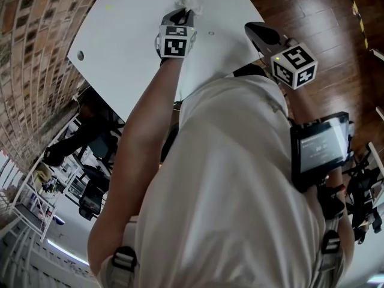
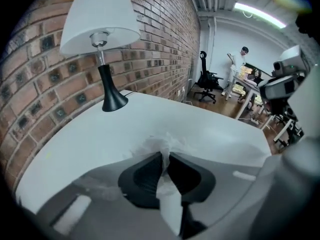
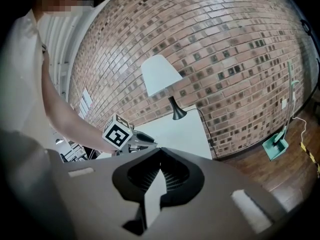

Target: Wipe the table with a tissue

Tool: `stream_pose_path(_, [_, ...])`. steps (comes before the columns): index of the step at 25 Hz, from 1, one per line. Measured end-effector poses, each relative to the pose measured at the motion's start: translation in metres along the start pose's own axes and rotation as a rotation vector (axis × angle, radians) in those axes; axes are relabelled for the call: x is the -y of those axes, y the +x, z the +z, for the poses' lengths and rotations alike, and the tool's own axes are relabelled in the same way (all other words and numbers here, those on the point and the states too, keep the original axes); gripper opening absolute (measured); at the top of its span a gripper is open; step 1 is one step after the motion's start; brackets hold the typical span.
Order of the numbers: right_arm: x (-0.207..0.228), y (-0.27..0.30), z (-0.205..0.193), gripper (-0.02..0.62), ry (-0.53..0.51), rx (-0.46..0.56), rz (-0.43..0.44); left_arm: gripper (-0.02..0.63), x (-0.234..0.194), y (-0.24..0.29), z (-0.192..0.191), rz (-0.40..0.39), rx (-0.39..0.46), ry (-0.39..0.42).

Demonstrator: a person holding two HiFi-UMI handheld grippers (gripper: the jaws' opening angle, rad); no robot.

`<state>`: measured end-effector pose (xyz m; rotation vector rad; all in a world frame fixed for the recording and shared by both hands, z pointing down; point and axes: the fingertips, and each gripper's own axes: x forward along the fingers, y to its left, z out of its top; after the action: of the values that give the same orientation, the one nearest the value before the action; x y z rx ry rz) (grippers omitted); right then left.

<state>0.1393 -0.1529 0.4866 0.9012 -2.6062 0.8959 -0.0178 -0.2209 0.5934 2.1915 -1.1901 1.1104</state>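
Note:
A crumpled white tissue (image 1: 191,4) lies pressed on the white table (image 1: 132,35) near its far edge. My left gripper (image 1: 182,15) points steeply down at it and is shut on it. In the left gripper view the tissue (image 2: 159,145) bulges out past the tips of the left gripper (image 2: 166,155) and trails back between the jaws. My right gripper (image 1: 257,31) hovers over the table's right edge, its jaws shut with nothing in them. In the right gripper view the tips of the right gripper (image 3: 160,149) meet, and beyond them is the left gripper's marker cube (image 3: 118,133).
A white-shaded lamp (image 2: 102,39) with a black base stands on the table by the brick wall (image 2: 165,39). Wooden floor (image 1: 312,11) lies right of the table. Office chairs (image 2: 207,79) and a person (image 2: 236,66) are far back. A green dustpan (image 3: 275,146) leans against the wall.

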Motion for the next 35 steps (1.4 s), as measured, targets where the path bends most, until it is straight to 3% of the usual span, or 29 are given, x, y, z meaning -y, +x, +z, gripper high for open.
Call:
stream_pose_path(6, [-0.006,0.004,0.006,0.008,-0.005,0.006,0.042,0.048,0.026,-0.009,-0.02,-0.078,-0.08,0.089])
stream_pose_path(9, [-0.016,-0.001,0.007,0.008,-0.031,0.002,0.065,0.048,0.028,-0.026,-0.039,-0.064,-0.106,0.049])
stream_pose_path(14, [-0.044,-0.016,0.007,0.008,-0.058,-0.003,0.084,0.048,0.022,-0.082,-0.062,-0.023,0.051,-0.133])
stream_pose_path(20, [-0.077,-0.033,-0.007,0.008,-0.088,-0.026,0.046,0.048,0.034,-0.132,-0.089,-0.063,0.243,-0.288])
stream_pose_path(24, [-0.107,-0.051,-0.003,0.008,-0.048,0.008,0.034,0.048,0.049,-0.174,-0.093,-0.068,0.322,-0.361])
stream_pose_path(29, [-0.102,-0.057,-0.003,0.008,-0.075,0.004,0.029,0.048,0.068,-0.162,-0.095,-0.112,0.378,-0.412])
stream_pose_path(35, [-0.109,-0.062,-0.01,0.008,-0.077,0.005,0.046,0.048,0.092,-0.172,-0.098,-0.134,0.396,-0.412])
